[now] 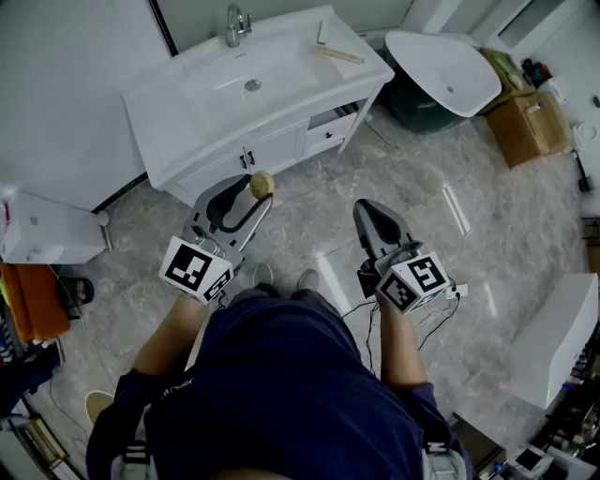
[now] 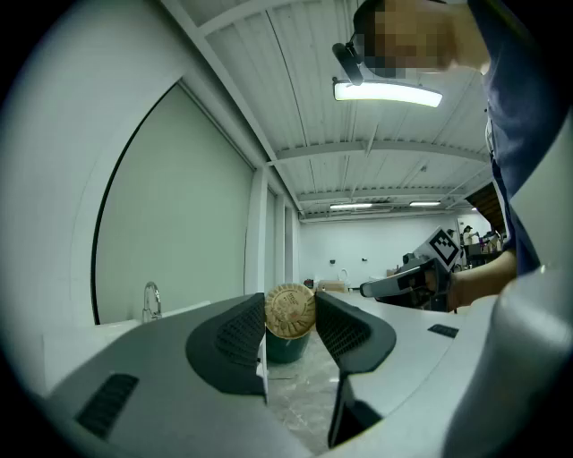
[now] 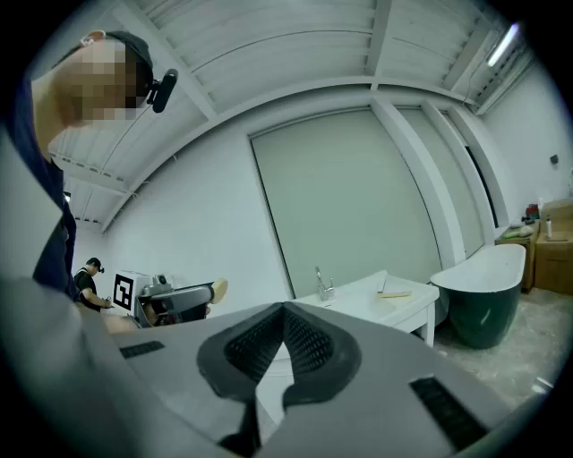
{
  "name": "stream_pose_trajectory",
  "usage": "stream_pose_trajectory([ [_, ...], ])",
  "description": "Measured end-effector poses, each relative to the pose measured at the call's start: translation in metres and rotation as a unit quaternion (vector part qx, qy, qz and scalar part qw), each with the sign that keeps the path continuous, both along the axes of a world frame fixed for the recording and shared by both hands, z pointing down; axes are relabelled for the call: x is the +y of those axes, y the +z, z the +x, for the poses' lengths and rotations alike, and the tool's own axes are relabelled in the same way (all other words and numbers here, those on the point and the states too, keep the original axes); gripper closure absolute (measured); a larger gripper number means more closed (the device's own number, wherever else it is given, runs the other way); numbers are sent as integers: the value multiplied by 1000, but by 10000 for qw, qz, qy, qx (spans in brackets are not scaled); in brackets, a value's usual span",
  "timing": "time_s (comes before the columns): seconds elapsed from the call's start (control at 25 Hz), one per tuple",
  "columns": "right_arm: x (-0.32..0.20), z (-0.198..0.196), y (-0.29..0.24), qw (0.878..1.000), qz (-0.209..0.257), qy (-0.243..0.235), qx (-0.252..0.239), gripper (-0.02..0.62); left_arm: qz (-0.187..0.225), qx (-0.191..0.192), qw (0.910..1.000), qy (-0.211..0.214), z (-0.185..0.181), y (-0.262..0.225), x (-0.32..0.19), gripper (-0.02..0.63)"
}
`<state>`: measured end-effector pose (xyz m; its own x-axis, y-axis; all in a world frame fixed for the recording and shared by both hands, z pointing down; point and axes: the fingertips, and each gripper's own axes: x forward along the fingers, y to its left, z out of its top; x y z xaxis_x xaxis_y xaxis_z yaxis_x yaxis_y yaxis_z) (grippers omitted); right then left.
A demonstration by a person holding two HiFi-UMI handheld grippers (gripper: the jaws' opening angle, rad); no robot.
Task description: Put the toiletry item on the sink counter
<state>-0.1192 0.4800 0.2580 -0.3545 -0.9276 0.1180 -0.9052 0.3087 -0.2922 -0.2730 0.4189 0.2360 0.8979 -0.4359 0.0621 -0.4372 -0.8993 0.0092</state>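
Head view shows your left hand-held gripper (image 1: pixel 251 192) with its jaws standing wide and clamped on a round tan toiletry disc (image 1: pixel 262 184), one pad on each side of its rim. The disc hangs in the air just in front of the white desk (image 1: pixel 159 105), level with the cabinet doors and short of the top. It touches neither the desk nor the grey marble floor (image 1: pixel 309 239).

In the left gripper view the same disc (image 2: pixel 289 309) sits upright between the two dark ribbed pads (image 2: pixel 240 333), its embossed face turned to the camera.

Your right hand-held gripper (image 1: pixel 367 214) is farther out from the desk front than the left one. In the right gripper view its jaws (image 3: pixel 284 322) are pressed together with nothing between them.

On the desk, the faucet (image 1: pixel 234 22) stands at the back edge behind the basin. A pale wooden stick-like item (image 1: pixel 337 54) lies at the desk's right end, and what it is cannot be made out.

Beyond that right end stands a white tub (image 1: pixel 441 67) with a dark green outside. A cardboard box (image 1: pixel 530 127) sits past it, well apart from the desk.
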Motion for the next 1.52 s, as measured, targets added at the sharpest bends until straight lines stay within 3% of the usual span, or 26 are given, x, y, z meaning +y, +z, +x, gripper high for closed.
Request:
stream_pose_trajectory([
  [0.64,-9,15,2,10000,-10,31,76,589,-23,-28,10000,-14,20,4,-6,411],
  [1.52,-15,106,19,9997,-75,-194,83,589,-107,-218,9985,-482,94,20,-11,411],
])
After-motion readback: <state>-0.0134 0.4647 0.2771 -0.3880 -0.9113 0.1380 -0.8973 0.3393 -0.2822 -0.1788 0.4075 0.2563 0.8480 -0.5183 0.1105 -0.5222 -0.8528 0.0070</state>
